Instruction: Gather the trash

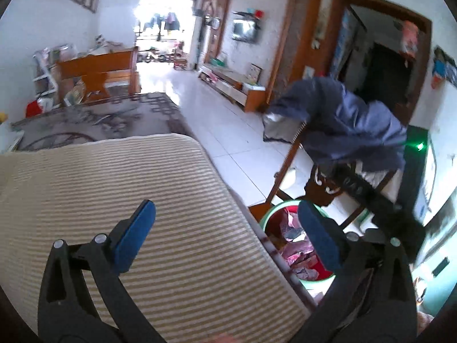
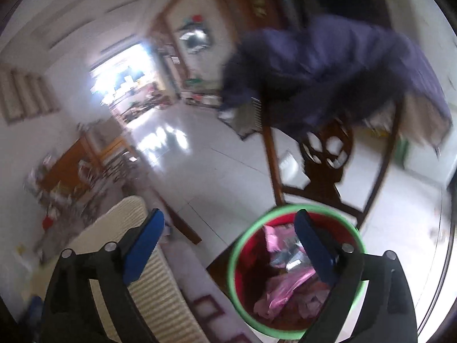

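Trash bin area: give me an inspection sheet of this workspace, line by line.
Surface: striped cushion in front of the left hand-held gripper, bare where visible; white tiled floor beside it.
Job's things: red trash bin with a green rim on the floor, holding pink wrappers and other scraps.
Clutter: blue garment draped over a wooden chair.
Grippers: left hand-held gripper open, nothing between its pads; right hand-held gripper open above the bin, nothing held.
Cables: nothing seen.
Surroundings: living room with a wooden bench, a wall television and a bright doorway; the right wrist view is blurred.
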`<state>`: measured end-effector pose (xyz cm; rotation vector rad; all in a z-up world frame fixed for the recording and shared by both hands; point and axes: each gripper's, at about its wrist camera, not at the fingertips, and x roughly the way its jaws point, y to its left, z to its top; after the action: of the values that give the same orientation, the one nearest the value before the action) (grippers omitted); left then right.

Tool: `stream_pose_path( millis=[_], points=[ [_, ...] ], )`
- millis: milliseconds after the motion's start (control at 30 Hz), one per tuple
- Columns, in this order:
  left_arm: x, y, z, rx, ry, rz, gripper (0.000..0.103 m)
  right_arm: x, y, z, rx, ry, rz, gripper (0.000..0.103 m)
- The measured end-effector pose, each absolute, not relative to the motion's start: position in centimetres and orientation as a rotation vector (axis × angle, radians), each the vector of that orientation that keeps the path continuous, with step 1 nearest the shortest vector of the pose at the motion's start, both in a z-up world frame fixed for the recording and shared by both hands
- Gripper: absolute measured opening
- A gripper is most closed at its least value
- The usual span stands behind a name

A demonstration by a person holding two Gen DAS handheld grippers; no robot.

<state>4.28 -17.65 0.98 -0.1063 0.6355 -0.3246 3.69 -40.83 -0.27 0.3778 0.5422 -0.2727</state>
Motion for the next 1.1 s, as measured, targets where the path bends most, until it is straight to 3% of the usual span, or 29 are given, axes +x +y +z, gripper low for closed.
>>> stream_pose_path(
  millis=[67,500,1100],
  points=[
    [3.6,-15.8,1.3,-0.131,0.632,-0.301,0.098,3.5,-39.0,0.4,0.311,0.499,-0.236,0.096],
    [0.7,-11.0,3.7,-0.150,0.496,-0.149,0.098,2.8,-33.0,1.1,0.132,0.348,-0.049,0.096],
    [-0.1,-10.0,4.0,-0.134,0.476,-0.134,0.098,3.1,-32.7,0.2,0.142,0.390,-0.032,0.096]
  ],
)
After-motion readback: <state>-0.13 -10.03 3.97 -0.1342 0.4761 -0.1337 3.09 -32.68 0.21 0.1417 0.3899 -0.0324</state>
